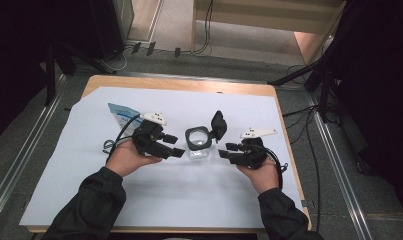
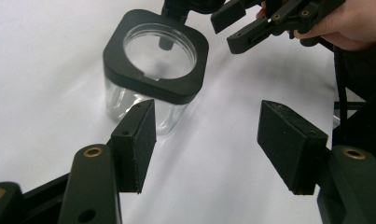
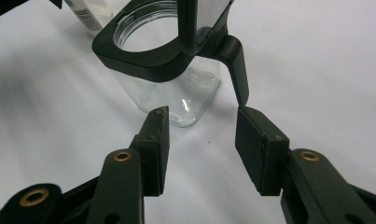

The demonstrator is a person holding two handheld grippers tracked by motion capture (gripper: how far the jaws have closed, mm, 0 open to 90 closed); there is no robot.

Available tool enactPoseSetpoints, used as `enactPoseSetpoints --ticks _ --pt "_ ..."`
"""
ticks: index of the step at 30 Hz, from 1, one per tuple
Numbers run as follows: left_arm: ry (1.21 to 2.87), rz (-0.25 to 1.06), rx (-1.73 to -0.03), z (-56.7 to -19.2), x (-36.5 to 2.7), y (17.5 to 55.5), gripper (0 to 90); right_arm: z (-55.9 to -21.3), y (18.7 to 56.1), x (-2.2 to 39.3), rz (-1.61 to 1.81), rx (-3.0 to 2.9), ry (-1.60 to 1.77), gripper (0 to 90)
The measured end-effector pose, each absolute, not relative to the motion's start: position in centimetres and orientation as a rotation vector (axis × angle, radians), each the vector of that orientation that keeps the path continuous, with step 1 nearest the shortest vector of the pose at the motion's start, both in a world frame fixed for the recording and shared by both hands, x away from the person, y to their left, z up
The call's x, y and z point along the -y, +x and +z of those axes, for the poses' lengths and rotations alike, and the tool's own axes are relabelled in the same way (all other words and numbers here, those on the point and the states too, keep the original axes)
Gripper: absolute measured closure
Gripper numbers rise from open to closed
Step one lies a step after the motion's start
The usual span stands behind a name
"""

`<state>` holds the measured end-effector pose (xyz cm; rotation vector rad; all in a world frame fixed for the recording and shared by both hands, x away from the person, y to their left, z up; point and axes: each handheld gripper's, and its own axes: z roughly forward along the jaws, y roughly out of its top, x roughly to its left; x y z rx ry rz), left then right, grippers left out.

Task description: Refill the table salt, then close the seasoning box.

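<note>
Two claws flank one clear glass jar (image 1: 199,148) at frame centre, upright on the table (image 1: 179,200) (hinged black lid (image 1: 218,125) flipped up): left claw (image 1: 177,145) and right claw (image 1: 226,150) both gape, empty.

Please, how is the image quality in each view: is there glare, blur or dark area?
High view: white sheet evenly lit, surroundings very dark, picture soft. Left gripper view: glass jar fairly sharp, near jaws slightly soft, dark corner at right. Right gripper view: small glare spot low on the jar, soft shadow under it, jar top cut off by the frame.
</note>
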<state>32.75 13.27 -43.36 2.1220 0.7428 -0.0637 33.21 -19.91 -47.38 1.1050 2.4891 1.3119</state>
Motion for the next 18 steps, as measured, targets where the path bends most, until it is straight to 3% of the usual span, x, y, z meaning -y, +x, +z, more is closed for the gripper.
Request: enactPoseSetpoints --ticks 18 --pt "2.103 -0.016 -0.843 -43.4 -18.6 32.2 39.0 -47.4 34.1 20.5 1.327 -2.491 1.102 54.5"
